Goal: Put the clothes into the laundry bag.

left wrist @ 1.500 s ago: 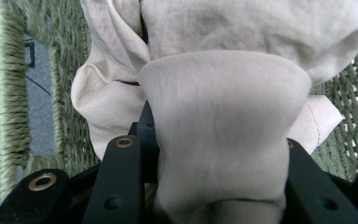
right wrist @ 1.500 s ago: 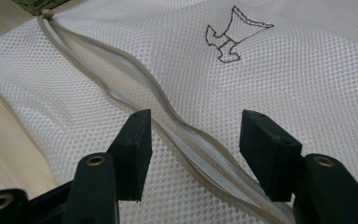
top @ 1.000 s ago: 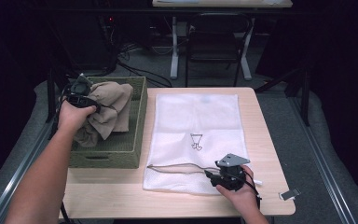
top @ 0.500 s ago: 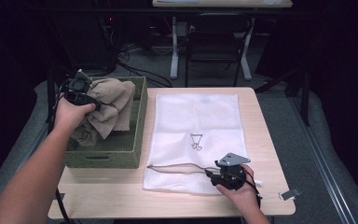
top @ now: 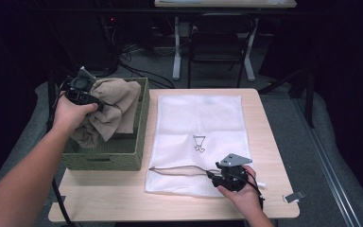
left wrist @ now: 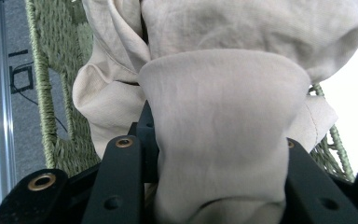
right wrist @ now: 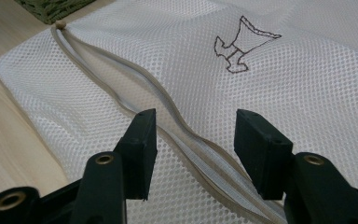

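Observation:
A crumpled beige cloth point(top: 111, 106) rises out of the green woven basket point(top: 123, 158) at the table's left. My left gripper point(top: 82, 92) is shut on the cloth's upper left part; in the left gripper view a thick fold of the cloth point(left wrist: 223, 121) is pinched where the left gripper point(left wrist: 214, 177) closes. A white mesh bag point(top: 198, 123) lies flat on the table, its beige zipper point(top: 179, 171) running along the near end. My right gripper point(top: 220, 177) rests on that end, open, and its jaws point(right wrist: 193, 135) straddle the zipper point(right wrist: 121, 88) without closing on it.
The bag carries a small dark stitched emblem point(right wrist: 242, 44). A small white clip point(top: 294, 196) lies at the table's front right corner. Bare wood point(top: 104, 198) stretches along the front edge. A chair point(top: 217, 42) and another table stand behind.
My left gripper has lifted the cloth slightly higher and farther back over the basket. The right gripper has stayed in place, open over the zipper.

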`<state>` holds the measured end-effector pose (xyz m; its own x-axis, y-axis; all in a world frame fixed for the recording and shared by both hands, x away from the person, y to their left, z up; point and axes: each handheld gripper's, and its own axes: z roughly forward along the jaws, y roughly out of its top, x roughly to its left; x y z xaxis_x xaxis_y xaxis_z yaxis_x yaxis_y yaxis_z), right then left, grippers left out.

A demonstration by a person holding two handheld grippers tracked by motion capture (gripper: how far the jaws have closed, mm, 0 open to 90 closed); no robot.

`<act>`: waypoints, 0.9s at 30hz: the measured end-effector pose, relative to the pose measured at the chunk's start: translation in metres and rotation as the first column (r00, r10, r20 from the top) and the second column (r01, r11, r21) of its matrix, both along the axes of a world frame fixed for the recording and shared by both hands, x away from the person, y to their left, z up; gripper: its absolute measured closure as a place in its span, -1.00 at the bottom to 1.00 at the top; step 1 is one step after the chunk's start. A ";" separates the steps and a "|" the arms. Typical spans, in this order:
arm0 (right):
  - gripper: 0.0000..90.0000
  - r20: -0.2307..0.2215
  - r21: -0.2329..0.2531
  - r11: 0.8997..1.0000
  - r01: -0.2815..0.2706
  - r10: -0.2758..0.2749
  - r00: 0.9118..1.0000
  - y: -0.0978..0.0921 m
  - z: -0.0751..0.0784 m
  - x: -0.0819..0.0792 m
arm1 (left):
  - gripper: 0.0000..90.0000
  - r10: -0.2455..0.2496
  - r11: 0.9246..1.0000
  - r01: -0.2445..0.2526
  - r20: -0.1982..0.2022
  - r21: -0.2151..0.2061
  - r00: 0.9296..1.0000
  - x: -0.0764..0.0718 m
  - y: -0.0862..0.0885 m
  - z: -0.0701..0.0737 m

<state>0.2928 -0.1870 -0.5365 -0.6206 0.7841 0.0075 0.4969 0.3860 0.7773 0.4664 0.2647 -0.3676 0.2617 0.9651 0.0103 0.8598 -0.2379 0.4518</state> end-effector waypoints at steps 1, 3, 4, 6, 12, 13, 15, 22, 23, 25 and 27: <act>0.09 -0.005 0.009 1.000 0.003 -0.003 1.000 0.000 0.001 0.000 | 0.40 -0.005 1.000 0.005 -0.001 0.005 1.000 0.000 -0.001 0.001; 0.08 -0.006 0.021 1.000 0.008 -0.007 1.000 0.001 0.002 0.001 | 0.40 -0.011 1.000 0.011 -0.003 0.009 1.000 -0.001 -0.003 0.002; 0.07 -0.006 0.024 1.000 0.005 -0.005 1.000 0.000 0.003 0.002 | 0.40 -0.011 1.000 0.011 -0.004 0.007 1.000 -0.001 -0.004 0.003; 0.06 -0.007 0.031 0.999 0.011 -0.011 1.000 0.001 0.005 0.002 | 0.40 -0.018 1.000 0.018 -0.009 0.011 1.000 -0.002 -0.005 0.004; 0.02 -0.010 0.036 0.999 0.006 -0.005 1.000 0.004 0.009 0.003 | 0.40 -0.030 0.999 0.030 -0.014 0.022 0.999 -0.004 -0.007 0.011; 0.02 -0.009 0.036 0.999 0.003 -0.003 1.000 0.004 0.009 0.003 | 0.40 -0.030 0.999 0.030 -0.019 0.022 0.999 -0.004 -0.008 0.012; 0.01 -0.004 0.032 0.999 -0.007 0.007 1.000 0.005 0.010 0.004 | 0.40 -0.031 0.999 0.031 -0.018 0.023 0.999 -0.005 -0.008 0.014; 0.01 -0.002 0.036 0.999 -0.019 0.019 1.000 0.009 0.015 0.007 | 0.40 -0.042 0.998 0.043 -0.022 0.034 0.999 -0.009 -0.008 0.022; 0.00 -0.006 0.032 0.999 -0.020 0.021 1.000 0.010 0.016 0.008 | 0.40 -0.045 0.998 0.046 -0.023 0.035 0.999 -0.010 -0.008 0.023; 0.00 -0.010 0.025 0.999 -0.028 0.028 1.000 0.011 0.016 0.010 | 0.40 -0.046 0.998 0.046 -0.020 0.031 0.999 -0.011 -0.007 0.024; 0.01 -0.015 0.018 0.999 -0.032 0.032 0.999 0.011 0.017 0.012 | 0.40 -0.053 0.998 0.054 -0.027 0.037 0.998 -0.012 -0.006 0.026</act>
